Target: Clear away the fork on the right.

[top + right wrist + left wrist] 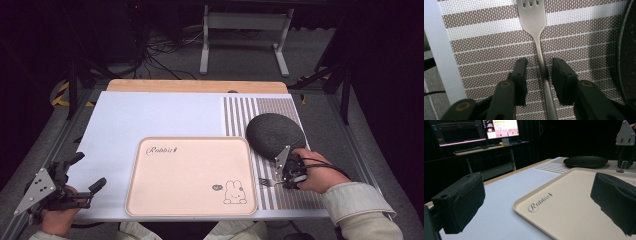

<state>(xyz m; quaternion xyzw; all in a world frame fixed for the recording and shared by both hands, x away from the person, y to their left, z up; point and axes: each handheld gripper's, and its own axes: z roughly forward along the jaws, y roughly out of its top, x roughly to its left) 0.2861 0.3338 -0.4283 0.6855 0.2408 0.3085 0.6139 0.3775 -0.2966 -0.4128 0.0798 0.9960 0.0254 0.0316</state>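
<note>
Jaws first, L to R: left gripper (pixel 89 176) spread wide, nothing between, idle at the table's left edge beside the beige rectangular plastic tray (pixel 150 200). Right gripper (pixel 539 72) half-closed astride the slim silver metal fork (pixel 537 32) handle on the brown-striped woven placemat (pixel 486 47), pads w/ gaps both sides, no pinch yet. Judgement: centre the handle, squeeze evenly, then lift level, clear of the dark round plate (pixel 275 135) nearby.

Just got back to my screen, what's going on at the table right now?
The right gripper is down over a fork that lies on the striped placemat, beside the dark plate. Its fingers straddle the handle with a gap on each side, so nothing is gripped yet. The left gripper hangs open at the table's left edge. The beige tray has nothing on it.
</note>
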